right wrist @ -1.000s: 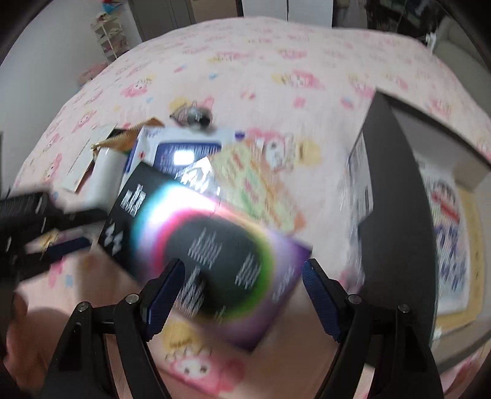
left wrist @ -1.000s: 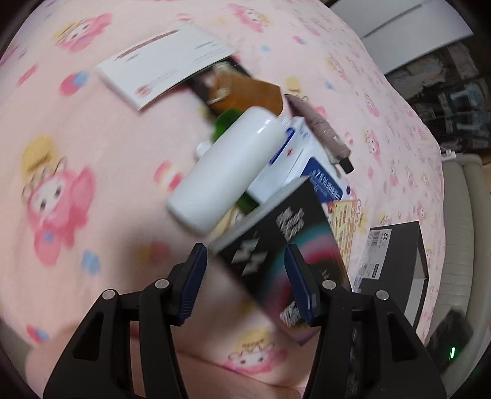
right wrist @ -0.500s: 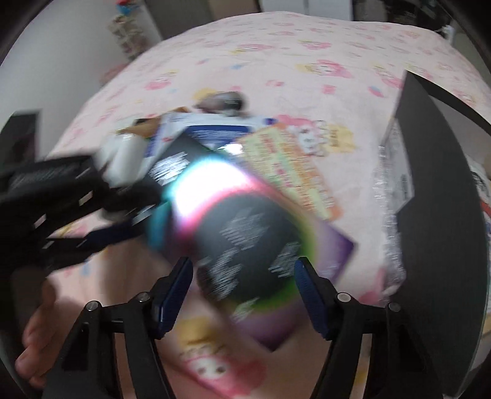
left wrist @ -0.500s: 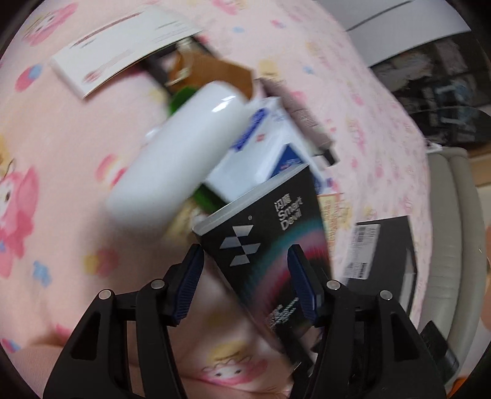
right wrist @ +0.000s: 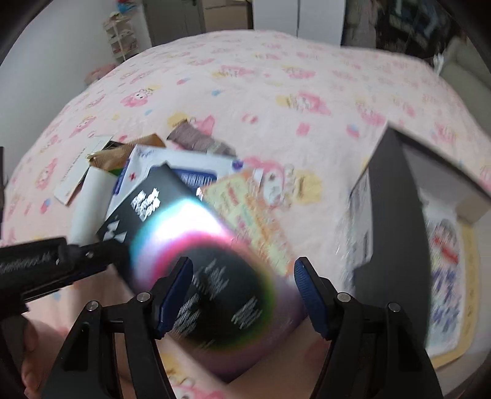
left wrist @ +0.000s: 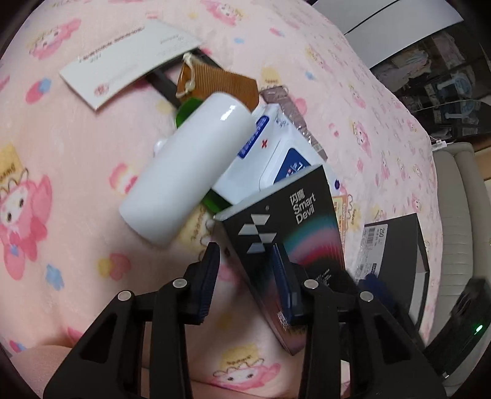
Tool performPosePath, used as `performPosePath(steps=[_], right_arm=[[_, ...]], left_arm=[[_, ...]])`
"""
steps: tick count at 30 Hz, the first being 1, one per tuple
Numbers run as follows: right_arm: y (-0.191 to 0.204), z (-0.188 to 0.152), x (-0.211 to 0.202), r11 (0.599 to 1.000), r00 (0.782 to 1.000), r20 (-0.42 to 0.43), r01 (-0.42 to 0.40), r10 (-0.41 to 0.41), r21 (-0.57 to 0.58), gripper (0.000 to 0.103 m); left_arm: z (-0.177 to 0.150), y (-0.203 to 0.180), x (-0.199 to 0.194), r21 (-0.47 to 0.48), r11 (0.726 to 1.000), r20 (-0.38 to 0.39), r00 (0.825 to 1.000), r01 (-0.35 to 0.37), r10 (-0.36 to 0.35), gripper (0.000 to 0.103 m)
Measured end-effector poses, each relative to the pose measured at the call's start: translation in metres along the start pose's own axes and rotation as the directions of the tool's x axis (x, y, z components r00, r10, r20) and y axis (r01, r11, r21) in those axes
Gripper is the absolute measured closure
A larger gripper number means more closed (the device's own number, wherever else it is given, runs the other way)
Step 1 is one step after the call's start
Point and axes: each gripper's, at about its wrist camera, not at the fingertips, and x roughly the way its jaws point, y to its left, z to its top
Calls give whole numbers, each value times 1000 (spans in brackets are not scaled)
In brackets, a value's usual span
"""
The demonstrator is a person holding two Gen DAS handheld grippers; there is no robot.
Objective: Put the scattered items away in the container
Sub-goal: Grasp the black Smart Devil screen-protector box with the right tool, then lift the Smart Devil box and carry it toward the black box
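The left tongs (left wrist: 245, 276) are closing on the black box's (left wrist: 285, 233) edge, probably steadying it; the half-open right tongs (right wrist: 242, 291) straddle it, seemingly untouched.

Right tool (right wrist: 242, 291) straddles black box (right wrist: 196, 261); container (right wrist: 396, 214) right.

A home bedroom: a bed under a pink cartoon-print blanket (right wrist: 276, 92) fills the frame; a small cluttered shelf (right wrist: 121, 33) stands at upper left beside closet doors (right wrist: 196, 18).

Soft indoor light, fisheye bending at dark edges; right wrist view motion-blurred, glare on the black box (right wrist: 196, 233).
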Motion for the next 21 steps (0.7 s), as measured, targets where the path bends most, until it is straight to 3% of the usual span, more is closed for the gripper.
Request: performPosePath(steps=[5,8,11,14,18,21], right_arm=[[-9,15,26,1000,999,-46,-11,12,5,36],[-19,11,36,997,995,-74,-64,68,46,27],[-28,3,42,977,972,-135,-176,191,118,25],[-22,-9,34,980,969,-156,-178,190,84,25],[-14,-29,22,960,939,-207,-262,276,95,27],[-8,-40,11,957,934,-207,-280,290,79,27]], left_arm=[[6,10,6,-25,997,-17,997,75,-75,69],[11,12,7,-29,994,-11,994,109,-109,69],[13,7,9,-11,990,-9,990,139,-140,68],[15,4,11,10,986,-20,986,168,-167,61],[18,12,10,-55,968,-31,968,245,-247,57],[13,8,8,-48,973,-51,973,225,-227,57]])
